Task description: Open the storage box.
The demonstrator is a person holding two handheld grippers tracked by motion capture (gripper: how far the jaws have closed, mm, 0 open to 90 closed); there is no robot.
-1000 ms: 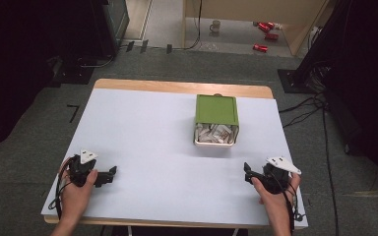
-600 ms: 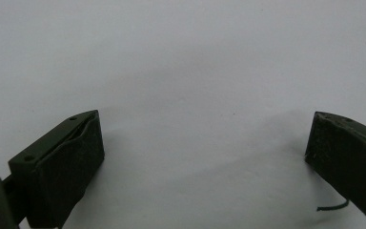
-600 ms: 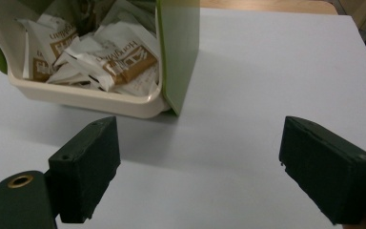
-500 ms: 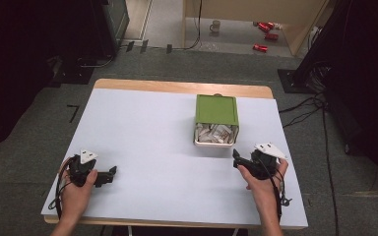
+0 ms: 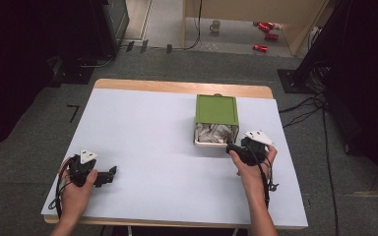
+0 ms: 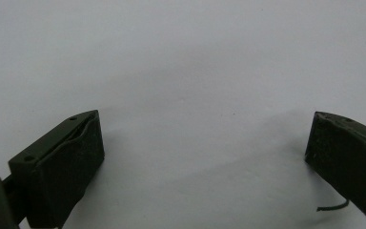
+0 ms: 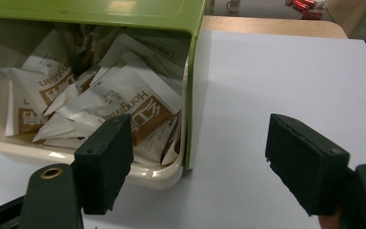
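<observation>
A box with a cream base (image 7: 158, 175) and a green lid (image 5: 216, 109) raised over it stands right of the table's middle. White and brown packets (image 7: 124, 102) lie piled inside it, also seen as packets (image 5: 211, 132) from above. My right gripper (image 5: 232, 147) sits just off the box's near right corner, pointing at it. Its jaws have just been closing a little but stand wide apart in the right gripper view (image 7: 205, 162), with nothing between the pads. My left gripper (image 5: 111, 172) rests open near the front left of the table, over bare white surface (image 6: 205, 162).
The white table top (image 5: 147, 132) has a wooden far edge (image 5: 177, 87). Behind the table, red cans (image 5: 263, 29) and a mug (image 5: 215, 24) lie on the floor. Cables (image 5: 305, 108) run along the floor to the right. Dark equipment stands at the left and right.
My right gripper has moved forward and left, from the table's front right up to the box's near corner. The left gripper has kept still.
</observation>
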